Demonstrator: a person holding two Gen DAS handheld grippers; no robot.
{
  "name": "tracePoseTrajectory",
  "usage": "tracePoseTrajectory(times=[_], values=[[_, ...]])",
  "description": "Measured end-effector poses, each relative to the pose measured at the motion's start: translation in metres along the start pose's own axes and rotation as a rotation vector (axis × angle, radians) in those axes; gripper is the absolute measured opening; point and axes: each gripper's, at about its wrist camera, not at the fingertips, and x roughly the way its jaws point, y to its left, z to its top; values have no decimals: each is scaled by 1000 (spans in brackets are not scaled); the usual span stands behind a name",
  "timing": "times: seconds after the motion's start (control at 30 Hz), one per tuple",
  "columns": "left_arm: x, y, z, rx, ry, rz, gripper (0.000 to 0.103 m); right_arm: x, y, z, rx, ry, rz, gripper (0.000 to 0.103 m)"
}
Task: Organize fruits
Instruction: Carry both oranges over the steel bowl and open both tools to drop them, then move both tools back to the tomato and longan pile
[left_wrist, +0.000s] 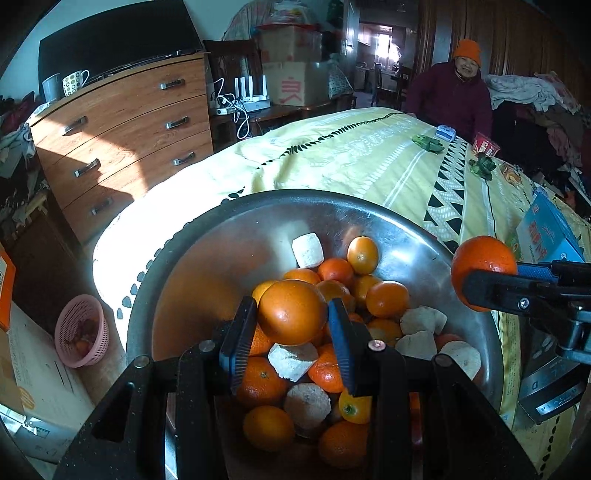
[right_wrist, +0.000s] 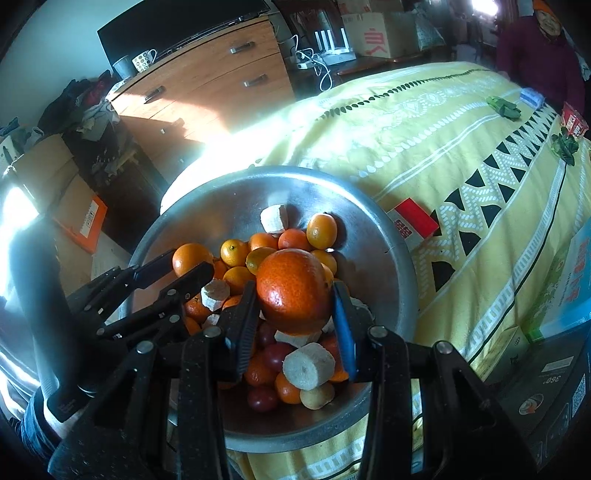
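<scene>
— What do your grippers hold?
— My left gripper (left_wrist: 291, 314) clamps an orange (left_wrist: 291, 312); my right gripper (right_wrist: 293, 295) clamps a darker orange (right_wrist: 293, 290).
— Where are they?
— Both are above the steel bowl (left_wrist: 229, 221) full of fruit.

Matte black linkage arms with silver pivot screws on the left gripper (left_wrist: 291, 332) and right gripper (right_wrist: 293, 306); ribbed black pad one side, blue pad the other
</scene>
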Motion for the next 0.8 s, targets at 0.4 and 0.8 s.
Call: tracePoseTrajectory(times=[0.4, 0.8], values=[[6, 3, 1, -14, 18, 7, 51, 11, -2, 0, -1, 18, -13, 41], [-4, 11, 3, -61, -6, 48, 78, -31, 3, 6, 1, -113, -58, 71]])
